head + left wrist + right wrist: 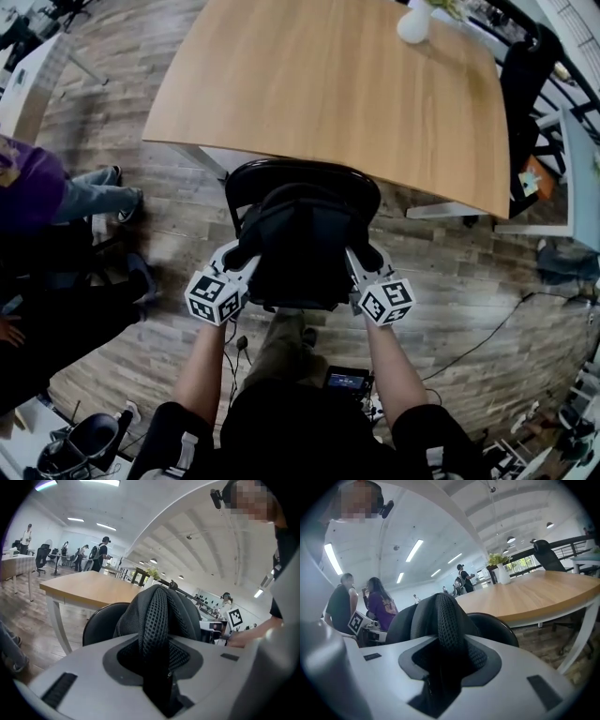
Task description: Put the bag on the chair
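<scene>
Status: placement well advanced, not complete. The black fabric backpack-type bag (305, 246) hangs directly over the seat of the black round-backed office chair (300, 174), which stands close against the curved edge of the light wooden table (328, 84); a white vase (413, 22) sits at the table's far side, well clear of the work. The left gripper (236, 266) is clamped on one black mesh-padded shoulder strap (157, 620); its own view shows the strap pinched in the slot between the jaws, with the bag's bulk rising just beyond. The right gripper (364, 266) is closed in the same way on the other mesh strap (447, 620). The two grippers flank the bag at about the same height, one on each side. From the head view the lower edge of the bag lies at or just above the seat; whether it bears on the cushion cannot be determined, since the bag covers the seat. Done, as judged: bag carried to the chair and centred in front of the backrest. Outstanding, as judged: settle its weight onto the seat, confirm it will not tip forward, open both grips and withdraw clear of the straps.
</scene>
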`<state>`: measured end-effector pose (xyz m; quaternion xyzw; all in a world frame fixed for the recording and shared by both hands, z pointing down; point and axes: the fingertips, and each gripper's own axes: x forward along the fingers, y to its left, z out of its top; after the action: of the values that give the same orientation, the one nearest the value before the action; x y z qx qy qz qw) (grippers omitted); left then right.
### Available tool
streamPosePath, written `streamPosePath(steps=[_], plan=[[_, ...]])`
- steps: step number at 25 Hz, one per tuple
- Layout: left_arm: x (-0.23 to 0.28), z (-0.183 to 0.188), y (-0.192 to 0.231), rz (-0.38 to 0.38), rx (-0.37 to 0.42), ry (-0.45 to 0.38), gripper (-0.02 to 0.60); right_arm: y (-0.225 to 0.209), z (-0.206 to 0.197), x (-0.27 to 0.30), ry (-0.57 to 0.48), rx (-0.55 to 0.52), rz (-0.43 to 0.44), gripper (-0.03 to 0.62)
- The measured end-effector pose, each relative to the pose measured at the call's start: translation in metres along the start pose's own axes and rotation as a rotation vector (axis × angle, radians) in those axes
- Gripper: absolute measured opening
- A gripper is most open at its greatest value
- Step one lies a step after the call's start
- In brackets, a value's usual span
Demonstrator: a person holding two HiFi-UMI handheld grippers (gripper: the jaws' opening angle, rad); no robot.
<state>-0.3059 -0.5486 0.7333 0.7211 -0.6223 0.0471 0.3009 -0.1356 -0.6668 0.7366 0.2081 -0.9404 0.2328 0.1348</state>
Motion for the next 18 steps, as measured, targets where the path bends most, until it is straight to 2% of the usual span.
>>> streamPosePath(steps=[5, 18], plan=[[0.026, -0.003, 0.031, 0.038, -0.022, 0.006, 0.118, -0.018, -0.005, 0.03, 0.021, -0.017, -0.094, 0.15], [0.057, -0.02, 0.075, 0.119, -0.053, 0.031, 0.147, -0.041, -0.02, 0.069, 0.055, -0.096, -0.164, 0.178]])
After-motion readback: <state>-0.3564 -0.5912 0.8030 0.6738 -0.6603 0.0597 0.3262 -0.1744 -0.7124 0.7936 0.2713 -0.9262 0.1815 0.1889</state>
